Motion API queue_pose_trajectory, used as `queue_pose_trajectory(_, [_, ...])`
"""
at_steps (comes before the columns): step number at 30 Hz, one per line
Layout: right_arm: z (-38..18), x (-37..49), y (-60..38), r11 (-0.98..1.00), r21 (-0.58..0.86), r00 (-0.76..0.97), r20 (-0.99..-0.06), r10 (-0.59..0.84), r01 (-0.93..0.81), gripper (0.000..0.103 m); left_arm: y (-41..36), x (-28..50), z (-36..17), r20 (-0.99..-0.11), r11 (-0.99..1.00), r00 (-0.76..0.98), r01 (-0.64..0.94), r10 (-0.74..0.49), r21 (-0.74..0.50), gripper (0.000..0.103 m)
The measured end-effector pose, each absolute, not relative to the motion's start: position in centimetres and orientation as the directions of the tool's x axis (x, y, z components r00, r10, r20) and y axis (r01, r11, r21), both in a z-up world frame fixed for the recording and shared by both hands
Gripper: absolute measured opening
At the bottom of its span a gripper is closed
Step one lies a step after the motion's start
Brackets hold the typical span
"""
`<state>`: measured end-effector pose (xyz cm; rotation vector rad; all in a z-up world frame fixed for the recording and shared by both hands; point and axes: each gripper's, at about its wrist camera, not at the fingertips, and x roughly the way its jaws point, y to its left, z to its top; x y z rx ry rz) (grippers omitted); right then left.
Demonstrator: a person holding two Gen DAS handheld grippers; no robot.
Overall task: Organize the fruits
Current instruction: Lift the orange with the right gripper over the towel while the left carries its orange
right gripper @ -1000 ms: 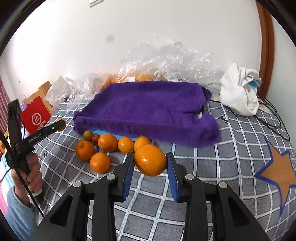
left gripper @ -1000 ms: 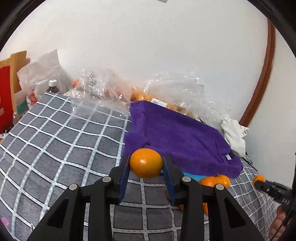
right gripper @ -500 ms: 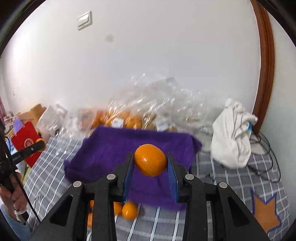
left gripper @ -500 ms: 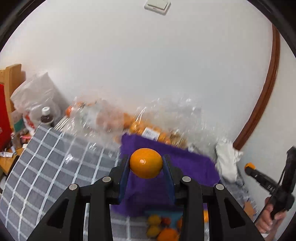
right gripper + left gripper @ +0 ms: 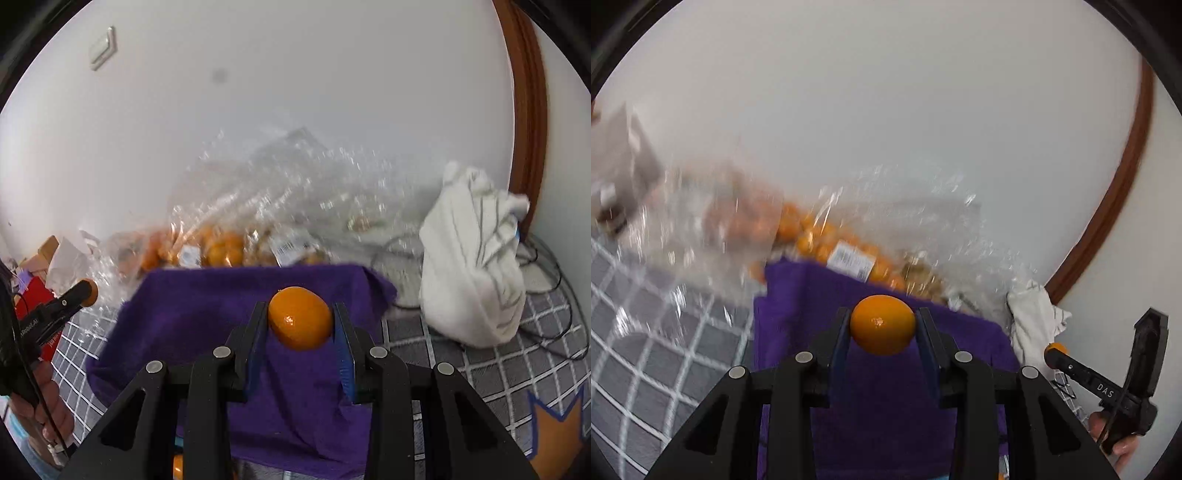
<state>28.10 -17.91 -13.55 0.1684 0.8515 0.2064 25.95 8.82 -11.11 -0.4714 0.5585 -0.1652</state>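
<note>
Left wrist view: our left gripper (image 5: 882, 325) clamps an orange (image 5: 882, 324) between its blue pads, held in the air over the purple towel (image 5: 886, 413) spread on the checked bedcover (image 5: 646, 350). Beyond the towel lies a heap of clear plastic bags (image 5: 827, 236), some with small oranges inside, against the white wall. At the right edge our right gripper (image 5: 1057, 355) shows up with its own fruit, a hand around the handle.

Right wrist view: our right gripper (image 5: 300, 319) is closed on a second orange (image 5: 300, 318), also carried above the towel (image 5: 207, 332). A white cloth bundle (image 5: 472, 266) and loose cables (image 5: 546, 280) sit to the right on the bedcover (image 5: 461, 362); the bagged fruit (image 5: 221, 247) lies behind. Our left gripper (image 5: 88, 292) enters from the left edge.

Both fruits are round and smooth and each is pinched at two narrow points only, so we judge that a quick swing or an uneven squeeze could let one roll out. Dropped on the soft towel, it may run off toward the cables or the bags. The blur over the bags suggests speed, which adds to that risk.
</note>
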Motion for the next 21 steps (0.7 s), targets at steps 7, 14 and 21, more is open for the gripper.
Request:
queue_pose_trajectory(7, [-17.0,28.7,-17.6,0.966,0.229,0.600,-0.759,0.254,-0.119,0.035,9.5,26.9,-13.4,-0.505,0.877,0.819,-0.005,-0.272,-0.480,0.033])
queue_pose_trajectory(14, [-19.3,29.3,-16.2,0.969,0.207,0.552,-0.796,0.249,-0.138,0.035,9.8,27.4,-14.3,-0.546,0.888,0.799,-0.033,-0.252,-0.458,0.034])
queue_pose_trajectory(21, [-20.3,29.3,-14.9,0.972,0.166,0.523,-0.821,0.230,-0.167,0.035,9.9,27.9,-15.2,-0.581,0.883,0.769,-0.045,-0.268,-0.467,0.033])
